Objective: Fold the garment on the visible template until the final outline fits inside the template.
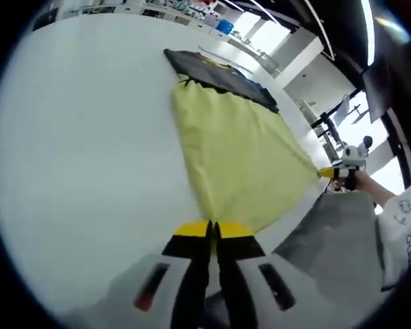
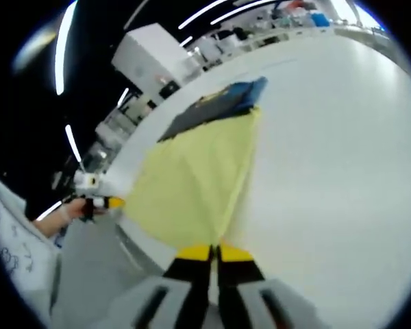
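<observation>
garment (image 1: 240, 147) stretched between claws | left claw (image 1: 212, 229) pinching hem | right claw (image 2: 214, 252) pinching hem

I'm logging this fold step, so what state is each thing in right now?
yellow garment: spread flat, near edge pinched at both corners
dark template: flat on the table, partly covered by the garment
left gripper: shut on the garment's corner
right gripper: shut on the other corner
white table: holds both

White table (image 1: 75, 157), background shelving (image 2: 157, 58)
</observation>
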Tool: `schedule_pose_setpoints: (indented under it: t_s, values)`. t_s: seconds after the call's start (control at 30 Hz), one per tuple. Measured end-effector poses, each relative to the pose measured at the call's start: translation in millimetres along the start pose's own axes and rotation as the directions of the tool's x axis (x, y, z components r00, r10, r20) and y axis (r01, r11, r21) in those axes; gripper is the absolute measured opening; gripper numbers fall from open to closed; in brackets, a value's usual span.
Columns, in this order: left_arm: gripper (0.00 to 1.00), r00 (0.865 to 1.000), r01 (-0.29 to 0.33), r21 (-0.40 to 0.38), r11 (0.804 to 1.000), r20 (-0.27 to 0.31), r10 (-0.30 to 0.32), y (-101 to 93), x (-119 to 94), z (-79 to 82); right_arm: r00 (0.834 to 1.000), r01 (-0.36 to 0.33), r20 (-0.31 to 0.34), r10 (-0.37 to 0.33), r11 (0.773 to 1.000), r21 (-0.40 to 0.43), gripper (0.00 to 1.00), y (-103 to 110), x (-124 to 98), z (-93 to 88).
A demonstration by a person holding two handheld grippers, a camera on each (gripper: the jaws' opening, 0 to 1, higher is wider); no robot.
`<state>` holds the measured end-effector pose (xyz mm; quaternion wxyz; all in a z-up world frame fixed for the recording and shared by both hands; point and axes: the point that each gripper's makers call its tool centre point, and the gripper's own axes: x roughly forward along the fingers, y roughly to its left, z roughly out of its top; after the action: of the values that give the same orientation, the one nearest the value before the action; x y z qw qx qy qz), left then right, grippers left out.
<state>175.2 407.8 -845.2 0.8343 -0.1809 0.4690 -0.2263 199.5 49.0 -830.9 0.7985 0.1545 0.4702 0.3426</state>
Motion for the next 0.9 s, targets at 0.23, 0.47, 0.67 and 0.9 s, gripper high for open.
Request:
schedule_pose_setpoints:
  t_s: [0.23, 0.47, 0.67, 0.9]
  values:
    - [0.0, 0.999, 0.039, -0.01, 0.999, -0.004, -0.039, -16.5, -8.3, -4.2, 1.0, 0.002, -0.003, -0.002, 1.0, 0.029, 0.0, 0.1, -9.0, -1.7]
    - [0.0, 0.997, 0.073, -0.016, 0.997, 0.012, -0.072, -28.9, -20.4, 4.0, 1.0, -0.019, -0.008, 0.02, 0.999, 0.041, 0.0, 7.8, -19.5, 0.1]
    - [0.0, 0.988, 0.129, -0.044, 0.991, 0.091, -0.125, -44.3, -36.3, 29.3, 0.997, -0.063, 0.04, 0.06, 0.994, 0.094, 0.0, 21.0, -35.7, 16.2]
    - [0.0, 0.96, 0.186, -0.07, 0.98, 0.223, -0.166, -50.9, -54.9, 75.6, 0.989, -0.091, 0.127, 0.077, 0.989, 0.113, 0.0, 23.7, -49.1, 50.4]
